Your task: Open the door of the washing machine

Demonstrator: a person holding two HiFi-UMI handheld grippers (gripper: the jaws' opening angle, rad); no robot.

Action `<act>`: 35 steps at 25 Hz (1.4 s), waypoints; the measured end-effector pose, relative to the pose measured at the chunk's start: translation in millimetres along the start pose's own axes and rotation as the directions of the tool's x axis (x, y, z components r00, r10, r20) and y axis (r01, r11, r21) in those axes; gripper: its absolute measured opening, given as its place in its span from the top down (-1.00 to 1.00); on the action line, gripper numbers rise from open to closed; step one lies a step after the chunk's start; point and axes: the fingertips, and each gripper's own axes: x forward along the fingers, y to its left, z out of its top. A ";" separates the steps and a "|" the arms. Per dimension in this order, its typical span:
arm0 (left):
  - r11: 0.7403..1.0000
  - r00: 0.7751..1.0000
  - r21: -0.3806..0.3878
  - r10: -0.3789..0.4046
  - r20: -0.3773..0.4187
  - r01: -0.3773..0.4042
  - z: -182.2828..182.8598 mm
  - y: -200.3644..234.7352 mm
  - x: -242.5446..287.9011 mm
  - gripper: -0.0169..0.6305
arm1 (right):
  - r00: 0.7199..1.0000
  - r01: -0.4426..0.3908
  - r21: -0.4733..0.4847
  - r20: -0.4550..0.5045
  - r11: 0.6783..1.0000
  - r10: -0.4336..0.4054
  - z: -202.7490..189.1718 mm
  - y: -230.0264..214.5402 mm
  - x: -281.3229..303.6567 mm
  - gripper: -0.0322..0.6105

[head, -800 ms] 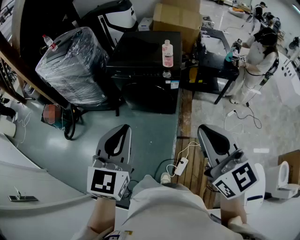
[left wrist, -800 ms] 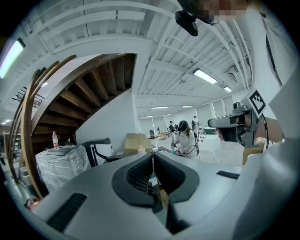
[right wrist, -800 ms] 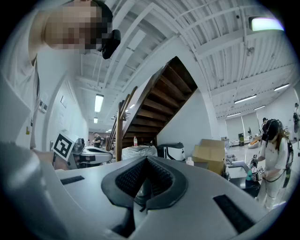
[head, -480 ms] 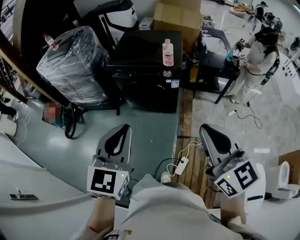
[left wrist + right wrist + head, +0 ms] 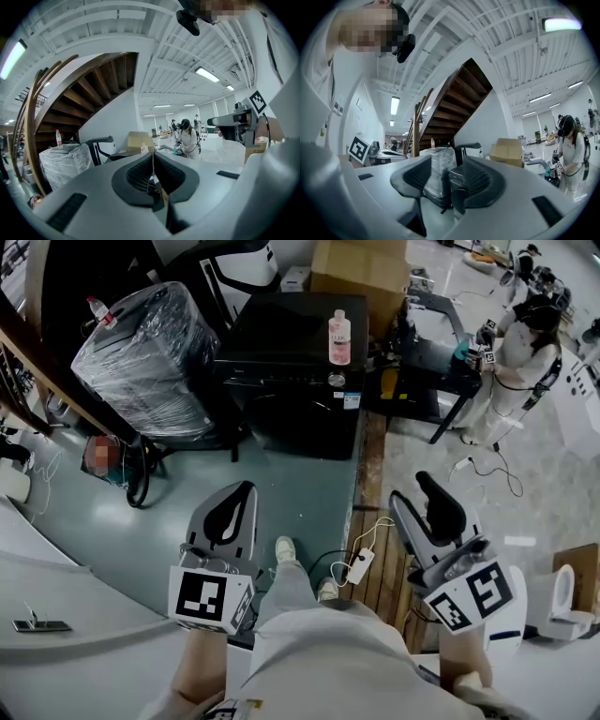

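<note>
Upper centre in the head view, the black washing machine (image 5: 281, 338) stands door shut, well apart from the left gripper (image 5: 242, 493), jaws closed, and the right gripper (image 5: 413, 489), jaws apart and empty.

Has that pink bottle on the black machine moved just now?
No. The pink bottle still stands near the front right corner of the washing machine's top.

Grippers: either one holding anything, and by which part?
Nothing held. Left gripper jaws shut and empty; right gripper jaws apart, empty. Black front-loading washing machine stands ahead, untouched.
</note>
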 end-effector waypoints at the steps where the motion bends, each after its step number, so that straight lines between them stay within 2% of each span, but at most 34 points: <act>1: 1.000 1.000 0.000 0.006 0.000 -0.006 -0.6 3.2 -0.1 0.87 | 1.000 0.001 0.001 -0.001 1.000 -0.001 0.8 -0.7 2.9 0.08; 8: 1.000 1.000 -0.011 0.025 -0.001 -0.025 -8.5 26.5 7.6 0.87 | 0.999 0.008 -0.010 -0.033 1.000 -0.009 -7.1 -3.2 24.4 0.07; 17: 0.999 0.999 -0.037 0.028 -0.033 -0.029 -28.2 61.2 35.2 0.87 | 0.994 -0.021 0.007 -0.110 1.000 0.022 -33.4 -9.0 73.5 0.07; 23: 0.999 0.998 -0.054 -0.007 -0.069 0.004 -47.8 88.9 70.9 0.87 | 0.983 -0.033 -0.025 -0.182 0.999 0.028 -52.4 -21.3 125.6 0.07; 30: 0.996 0.991 -0.076 -0.045 -0.128 0.035 -72.7 142.7 117.4 0.87 | 0.965 -0.026 -0.039 -0.262 0.999 0.015 -73.3 -38.7 203.8 0.07; 35: 0.993 0.982 -0.085 -0.094 -0.164 0.081 -94.7 178.5 155.6 0.87 | 0.941 -0.014 -0.034 -0.339 0.999 0.001 -102.2 -51.8 265.6 0.09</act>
